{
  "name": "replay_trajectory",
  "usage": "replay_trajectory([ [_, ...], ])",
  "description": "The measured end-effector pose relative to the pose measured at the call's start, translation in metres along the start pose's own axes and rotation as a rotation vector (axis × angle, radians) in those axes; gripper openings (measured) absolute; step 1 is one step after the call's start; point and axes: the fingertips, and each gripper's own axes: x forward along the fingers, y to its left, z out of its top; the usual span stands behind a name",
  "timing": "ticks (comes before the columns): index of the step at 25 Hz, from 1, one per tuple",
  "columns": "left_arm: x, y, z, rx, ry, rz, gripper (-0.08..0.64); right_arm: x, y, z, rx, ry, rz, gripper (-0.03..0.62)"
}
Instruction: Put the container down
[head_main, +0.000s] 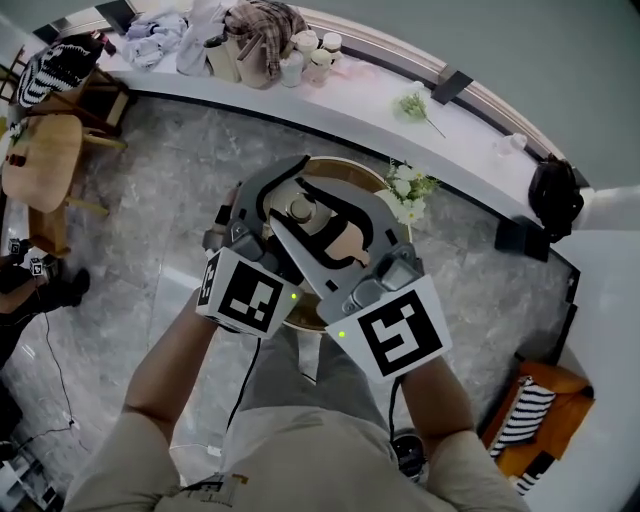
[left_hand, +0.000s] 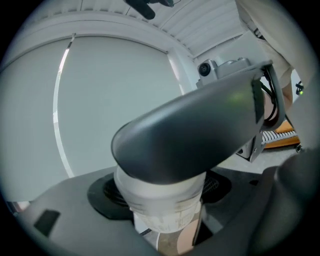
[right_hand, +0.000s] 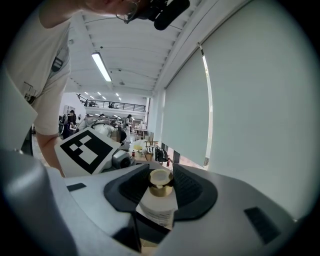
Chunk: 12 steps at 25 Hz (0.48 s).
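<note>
A small white container (head_main: 300, 209) with a gold collar and pale cap is held in the air over a round wooden table (head_main: 345, 166). My right gripper (head_main: 322, 228) is shut on it; in the right gripper view the container (right_hand: 159, 200) sits between the black pads (right_hand: 192, 192), cap pointing away. My left gripper (head_main: 283, 207) closes on the same container from the other side. In the left gripper view the container's white body (left_hand: 160, 207) fills the gap between the pads (left_hand: 106, 194), and the right gripper's grey finger (left_hand: 190, 135) crosses above it.
White flowers (head_main: 408, 190) stand at the table's far right edge. A long white counter (head_main: 400, 120) with clothes and jars curves behind it. A wooden chair (head_main: 45, 160) stands at left, an orange seat with a striped cushion (head_main: 530, 415) at lower right.
</note>
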Motion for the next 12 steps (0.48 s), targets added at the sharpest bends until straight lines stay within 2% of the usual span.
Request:
replay_trajectory([
  [3,0.013,0.006,-0.027,0.016,-0.006,0.002,0.357,0.017,-0.006,-0.029,-0.02,0.044,-0.003,0.144],
  [7,0.035,0.008,-0.073,0.035,0.015,-0.02,0.357,0.04,-0.017,-0.074,0.01,0.064,-0.03,0.144],
  [12,0.064,0.0,-0.136,0.015,0.029,-0.066,0.357,0.066,-0.028,-0.136,0.048,0.089,-0.05,0.144],
])
